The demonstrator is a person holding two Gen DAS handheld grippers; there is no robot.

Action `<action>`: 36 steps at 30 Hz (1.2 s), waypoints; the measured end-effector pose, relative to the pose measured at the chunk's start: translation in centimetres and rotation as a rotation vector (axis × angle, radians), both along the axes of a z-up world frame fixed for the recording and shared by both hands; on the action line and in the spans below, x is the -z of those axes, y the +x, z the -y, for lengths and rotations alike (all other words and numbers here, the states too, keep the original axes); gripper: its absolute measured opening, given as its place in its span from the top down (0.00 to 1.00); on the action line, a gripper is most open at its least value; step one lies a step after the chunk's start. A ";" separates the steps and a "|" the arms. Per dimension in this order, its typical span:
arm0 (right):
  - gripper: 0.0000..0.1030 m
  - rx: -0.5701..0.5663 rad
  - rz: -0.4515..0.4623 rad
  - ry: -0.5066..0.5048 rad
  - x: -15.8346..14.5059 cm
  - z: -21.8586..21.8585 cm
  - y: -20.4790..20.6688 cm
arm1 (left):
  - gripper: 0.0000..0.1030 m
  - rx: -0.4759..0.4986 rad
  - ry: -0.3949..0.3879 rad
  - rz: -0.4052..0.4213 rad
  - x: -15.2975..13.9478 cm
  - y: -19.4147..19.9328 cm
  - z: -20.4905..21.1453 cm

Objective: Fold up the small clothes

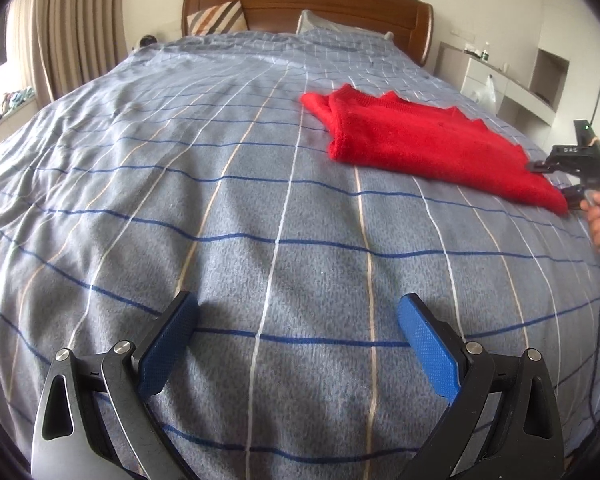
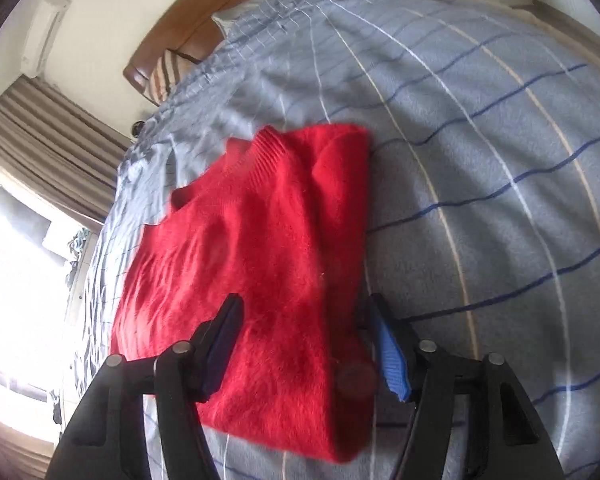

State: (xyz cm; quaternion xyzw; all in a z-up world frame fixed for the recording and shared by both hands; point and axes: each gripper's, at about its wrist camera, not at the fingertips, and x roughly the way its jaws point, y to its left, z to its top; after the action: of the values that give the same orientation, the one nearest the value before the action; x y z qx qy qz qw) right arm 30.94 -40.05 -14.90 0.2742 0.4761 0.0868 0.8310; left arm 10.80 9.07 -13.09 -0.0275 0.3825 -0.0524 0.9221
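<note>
While I hover over the bed (image 1: pixel 220 208):
Left gripper (image 1: pixel 298 344): jaws spread apart, bare quilt beneath.
Right gripper (image 2: pixel 306 344): jaws apart, straddling the sweater's near edge.
Red sweater (image 1: pixel 428 144): folded, near the bed's right edge.

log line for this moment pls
red sweater folded on plaid bedspread | right gripper open, straddling sweater's near edge | left gripper open over bare bedspread
</note>
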 end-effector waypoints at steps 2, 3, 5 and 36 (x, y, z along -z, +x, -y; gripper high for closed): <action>0.86 -0.014 -0.028 -0.030 -0.2 -1.0 0.5 | 0.03 0.006 -0.008 0.004 0.0 -0.2 -0.3; 0.87 -0.018 -0.028 -0.057 -0.9 -1.4 0.6 | 0.03 0.008 -0.013 0.007 -0.1 -0.3 -0.5; 0.90 -0.041 0.012 -0.101 -3.6 -2.7 0.8 | 0.03 0.004 -0.022 0.012 -0.3 -0.2 -0.8; 0.69 -0.585 0.101 -0.215 -8.7 -28.3 3.3 | 0.03 -0.176 -0.162 0.009 0.0 1.7 -6.7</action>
State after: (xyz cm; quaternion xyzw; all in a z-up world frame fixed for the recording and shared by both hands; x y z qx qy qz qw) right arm 34.23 -11.77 -6.23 0.0313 0.4993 0.2849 0.8176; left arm 12.46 15.80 -13.04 -0.1351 0.3687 -0.0021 0.9197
